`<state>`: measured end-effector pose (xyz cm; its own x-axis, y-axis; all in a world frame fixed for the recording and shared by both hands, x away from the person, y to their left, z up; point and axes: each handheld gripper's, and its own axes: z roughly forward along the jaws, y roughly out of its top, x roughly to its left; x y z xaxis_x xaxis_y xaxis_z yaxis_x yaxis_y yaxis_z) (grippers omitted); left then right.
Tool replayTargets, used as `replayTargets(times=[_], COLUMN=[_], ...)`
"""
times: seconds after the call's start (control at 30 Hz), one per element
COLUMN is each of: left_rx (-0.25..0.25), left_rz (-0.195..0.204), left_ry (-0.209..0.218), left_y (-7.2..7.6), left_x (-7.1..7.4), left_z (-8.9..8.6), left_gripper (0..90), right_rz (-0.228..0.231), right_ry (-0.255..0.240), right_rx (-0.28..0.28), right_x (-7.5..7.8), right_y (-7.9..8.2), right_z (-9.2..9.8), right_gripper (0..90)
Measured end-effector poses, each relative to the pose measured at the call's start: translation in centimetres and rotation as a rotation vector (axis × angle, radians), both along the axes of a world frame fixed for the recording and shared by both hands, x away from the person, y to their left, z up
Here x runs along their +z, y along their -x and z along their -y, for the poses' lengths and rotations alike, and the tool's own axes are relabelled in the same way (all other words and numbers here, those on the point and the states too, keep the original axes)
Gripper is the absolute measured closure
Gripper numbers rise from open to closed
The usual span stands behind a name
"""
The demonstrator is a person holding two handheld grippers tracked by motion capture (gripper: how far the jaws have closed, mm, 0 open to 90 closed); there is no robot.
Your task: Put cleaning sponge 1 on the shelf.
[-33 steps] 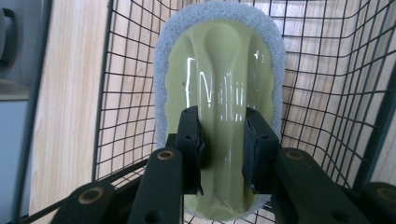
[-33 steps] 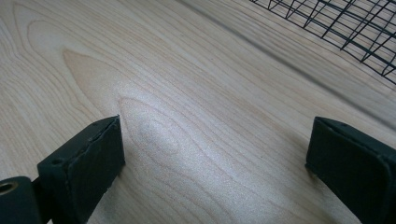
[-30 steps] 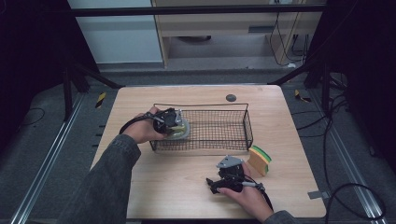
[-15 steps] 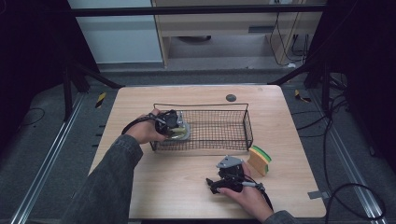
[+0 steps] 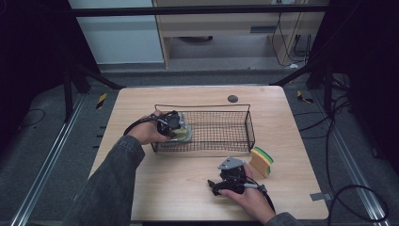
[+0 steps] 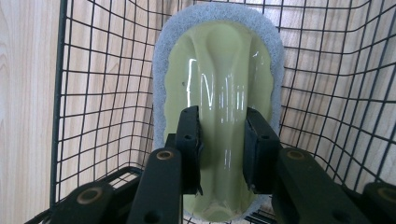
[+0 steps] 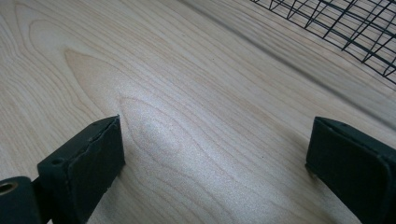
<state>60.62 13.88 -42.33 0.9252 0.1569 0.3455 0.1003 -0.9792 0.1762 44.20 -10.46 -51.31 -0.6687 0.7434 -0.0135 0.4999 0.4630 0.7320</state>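
One wooden table [image 5: 141, 188], pale grain, bearing everything else. One black wire basket [image 5: 248, 123] standing on its middle, long side running left to right. Two forearms entering from the near edge, one hand to each gripper.

Left gripper [image 6: 222, 140] reaching over the basket's left end in the high view, jaws nearly as close together as they come and clamped on the raised glossy ridge of one scrubbing pad [image 6: 219, 79]: pale green plastic back, grey-white fibre rim all round. Pad inside the basket at its left end, down against the wire floor as far as can be judged, long axis running away from the camera in the left gripper view.

Right gripper [image 7: 215, 154] low over the bare table near the front edge, jaws spread wide, nothing between them, one corner of basket mesh at upper right in its own view. One grey three-cornered plate on top of it.

One sponge [image 5: 261, 161], yellow with a green layer, on the table just right of that gripper, outside the basket's near right corner.

One small dark round disc [image 5: 232, 99] on the table behind the basket.
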Motion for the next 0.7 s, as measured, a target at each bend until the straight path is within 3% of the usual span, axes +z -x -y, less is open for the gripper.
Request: replayTargets(times=[0.47,0.7], left_rx=[0.009,0.014], left_rz=[-0.01,-0.007], left_ry=[-0.003,0.019], left_y=[-0.1,0.13], left_x=[-0.1,0.38], left_z=[-0.11,-0.32], left_gripper=[68.3,66.3], right_rz=[0.0,0.0], right_ry=[0.0,0.0], right_rx=[0.0,0.001], right_x=[0.0,0.0], right_y=[0.0,-0.01], right_z=[0.0,0.0], right_gripper=[4.4,4.4])
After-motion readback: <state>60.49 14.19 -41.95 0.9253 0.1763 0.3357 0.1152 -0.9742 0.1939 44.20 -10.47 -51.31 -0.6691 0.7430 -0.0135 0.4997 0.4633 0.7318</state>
